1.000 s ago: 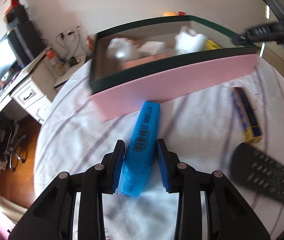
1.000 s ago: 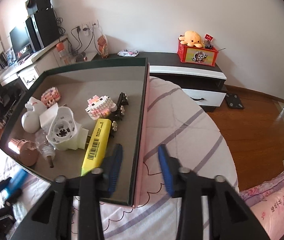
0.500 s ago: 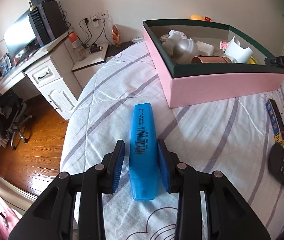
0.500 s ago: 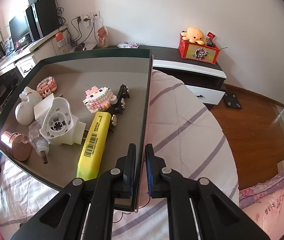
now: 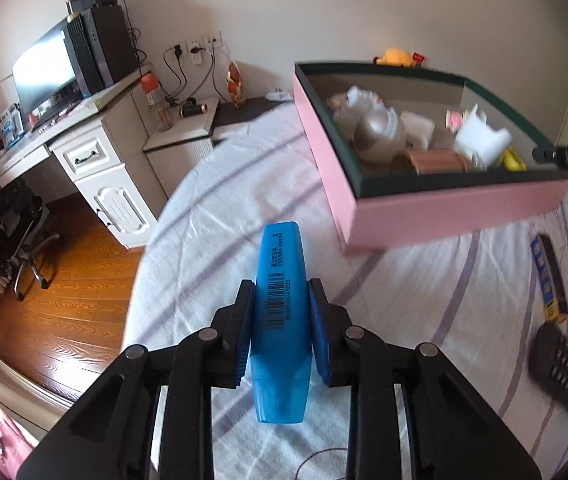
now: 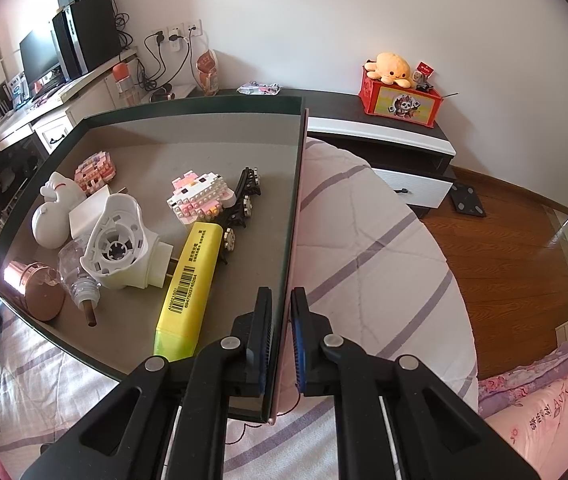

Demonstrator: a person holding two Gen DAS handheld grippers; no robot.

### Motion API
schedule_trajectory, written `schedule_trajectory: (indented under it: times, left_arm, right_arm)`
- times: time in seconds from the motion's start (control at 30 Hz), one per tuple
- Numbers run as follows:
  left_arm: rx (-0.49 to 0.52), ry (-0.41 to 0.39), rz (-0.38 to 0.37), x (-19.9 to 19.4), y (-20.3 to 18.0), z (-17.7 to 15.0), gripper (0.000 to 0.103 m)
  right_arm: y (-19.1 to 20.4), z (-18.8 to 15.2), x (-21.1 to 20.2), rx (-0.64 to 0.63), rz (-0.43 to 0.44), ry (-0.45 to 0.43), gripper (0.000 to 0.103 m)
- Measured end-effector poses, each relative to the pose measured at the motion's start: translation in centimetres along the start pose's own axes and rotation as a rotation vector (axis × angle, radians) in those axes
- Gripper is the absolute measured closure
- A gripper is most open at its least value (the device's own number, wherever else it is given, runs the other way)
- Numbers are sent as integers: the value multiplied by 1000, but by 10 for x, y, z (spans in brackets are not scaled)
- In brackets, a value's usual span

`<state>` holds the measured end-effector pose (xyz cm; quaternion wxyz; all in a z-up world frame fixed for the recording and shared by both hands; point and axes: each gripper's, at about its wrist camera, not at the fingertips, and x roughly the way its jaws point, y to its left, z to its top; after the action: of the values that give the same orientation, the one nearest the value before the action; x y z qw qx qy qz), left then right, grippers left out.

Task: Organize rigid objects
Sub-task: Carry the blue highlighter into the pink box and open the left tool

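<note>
My left gripper (image 5: pixel 280 308) is shut on a blue highlighter (image 5: pixel 280 320) and holds it above the striped bedcover. The pink box (image 5: pixel 443 212) with a dark green rim stands ahead to the right, apart from it. My right gripper (image 6: pixel 282 320) is shut on the right wall of that box (image 6: pixel 289 208), one finger inside and one outside. The box holds a yellow highlighter (image 6: pixel 190 280), a white plastic fan part (image 6: pixel 118 248), a pink brick figure (image 6: pixel 200 196), a black hair clip (image 6: pixel 244 200), a copper cup (image 6: pixel 38 290) and other small things.
A blue and yellow pack (image 5: pixel 549 276) and a black remote (image 5: pixel 563 368) lie on the bed at the right in the left wrist view. A desk with a monitor (image 5: pixel 48 72) stands at the left. A low cabinet with a red toy box (image 6: pixel 399 100) lies behind the bed.
My left gripper has shut on the blue highlighter and lifted it off the bed. My right gripper has shut on the box wall. The box has shifted to the right in the left wrist view.
</note>
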<state>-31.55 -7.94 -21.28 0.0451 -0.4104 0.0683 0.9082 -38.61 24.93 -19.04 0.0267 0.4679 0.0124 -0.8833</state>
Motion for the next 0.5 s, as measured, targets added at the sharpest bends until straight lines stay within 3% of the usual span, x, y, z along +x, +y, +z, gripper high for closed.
schedule_trajectory:
  times: [0.23,0.5]
  left_arm:
    - [7,-79,-8,-23,0,42,77]
    - [71,-100,-55,-12,-39,96,77]
  right_arm:
    - [1,0,0,-2,2,2,94]
    - [1,0,1,0,3,0,93]
